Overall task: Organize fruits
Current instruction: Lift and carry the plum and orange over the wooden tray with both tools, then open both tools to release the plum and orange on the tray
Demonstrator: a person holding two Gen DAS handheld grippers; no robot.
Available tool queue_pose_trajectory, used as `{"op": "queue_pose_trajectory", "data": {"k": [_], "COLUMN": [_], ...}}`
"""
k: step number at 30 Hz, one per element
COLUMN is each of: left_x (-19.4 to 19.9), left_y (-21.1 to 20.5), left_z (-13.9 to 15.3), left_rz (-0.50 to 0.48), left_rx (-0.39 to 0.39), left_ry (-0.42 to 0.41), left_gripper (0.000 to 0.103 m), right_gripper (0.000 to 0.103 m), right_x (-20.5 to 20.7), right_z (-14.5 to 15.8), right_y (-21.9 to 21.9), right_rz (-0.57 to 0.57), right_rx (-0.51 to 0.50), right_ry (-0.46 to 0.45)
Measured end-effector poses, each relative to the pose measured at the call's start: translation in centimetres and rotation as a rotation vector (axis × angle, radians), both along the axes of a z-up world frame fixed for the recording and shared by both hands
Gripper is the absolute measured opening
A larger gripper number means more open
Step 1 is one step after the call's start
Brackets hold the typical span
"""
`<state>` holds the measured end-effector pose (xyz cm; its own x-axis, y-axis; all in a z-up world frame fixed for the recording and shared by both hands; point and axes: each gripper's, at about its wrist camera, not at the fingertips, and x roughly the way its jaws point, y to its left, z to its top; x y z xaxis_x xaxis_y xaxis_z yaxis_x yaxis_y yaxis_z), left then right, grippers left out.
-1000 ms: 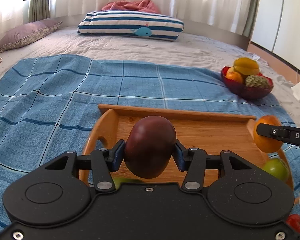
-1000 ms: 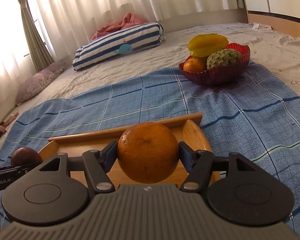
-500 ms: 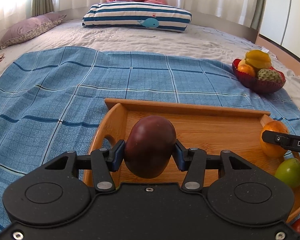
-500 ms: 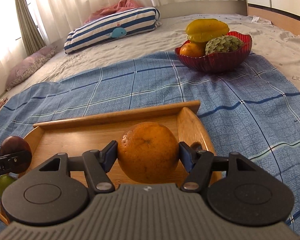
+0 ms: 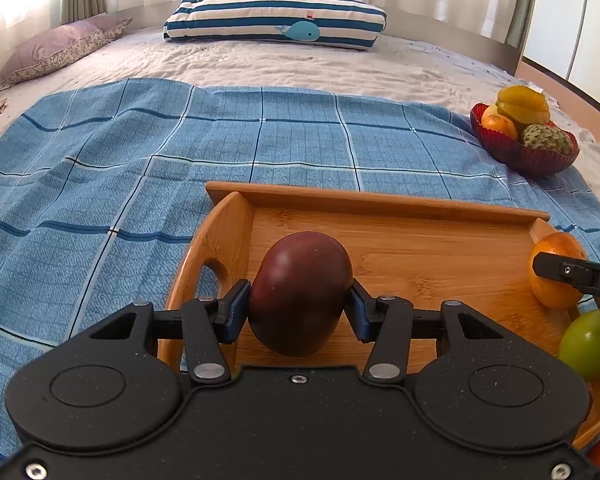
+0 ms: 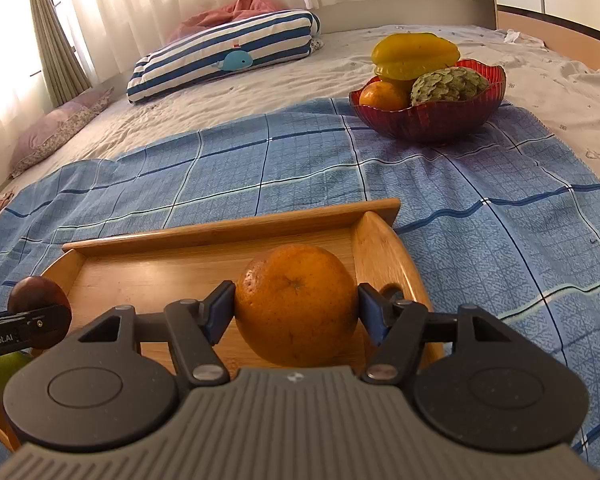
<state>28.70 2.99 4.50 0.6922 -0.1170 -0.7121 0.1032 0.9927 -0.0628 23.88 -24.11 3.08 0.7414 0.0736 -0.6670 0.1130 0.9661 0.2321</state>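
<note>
Bamboo tray [image 5: 400,204] lay on a blue checked cloth [image 5: 100,184] spread over the bed [image 5: 300,64]. The left tool [image 5: 298,310] was closed on a dark purple fruit [image 5: 299,292], held above the left end of the tray. The right tool [image 6: 296,312] was closed on an orange [image 6: 296,304], held above the right end of the tray. A green fruit [image 5: 588,342] rested at the near right of the tray. Farther right on the cloth stood a red bowl [image 6: 432,120] with a yellow starfruit [image 6: 414,56], a scaly green fruit [image 6: 448,84] and a small orange fruit [image 6: 382,96]. A striped pillow [image 5: 276,20] lay at the far side of the bed.
</note>
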Motion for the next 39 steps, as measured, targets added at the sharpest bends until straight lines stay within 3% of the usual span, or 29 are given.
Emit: {"op": "queue_pose_trajectory", "data": {"k": [20,24,28,34,39], "left_x": [0.3,0.3,0.1,-1.2,-2.8], "left_y": [0.0,-0.2,-0.3,-0.3,-0.5], "left_z": [-0.5,-0.5,-0.4,1.3,2.7], "left_rz": [-0.002,-0.002,0.002,-0.005,-0.023], "left_rx": [0.009,0.016,0.018,0.013,0.009], "left_ry": [0.009,0.009,0.014,-0.039,-0.081], "left_gripper": [0.048,0.049,0.049,0.072,0.078], "right_gripper": [0.069,0.079,0.083,0.090,0.090], "right_x": [-0.1,0.2,0.2,-0.5,-1.5], "right_z": [0.0,0.1,0.2,1.1,2.0], "right_y": [0.0,0.2,0.6,0.4,-0.1], "right_rz": [0.011,0.024,0.043,0.051,0.050], "right_rx": [-0.004,-0.012,-0.022,0.004,0.037], "right_ry": [0.003,0.030,0.041,0.012,-0.014]}}
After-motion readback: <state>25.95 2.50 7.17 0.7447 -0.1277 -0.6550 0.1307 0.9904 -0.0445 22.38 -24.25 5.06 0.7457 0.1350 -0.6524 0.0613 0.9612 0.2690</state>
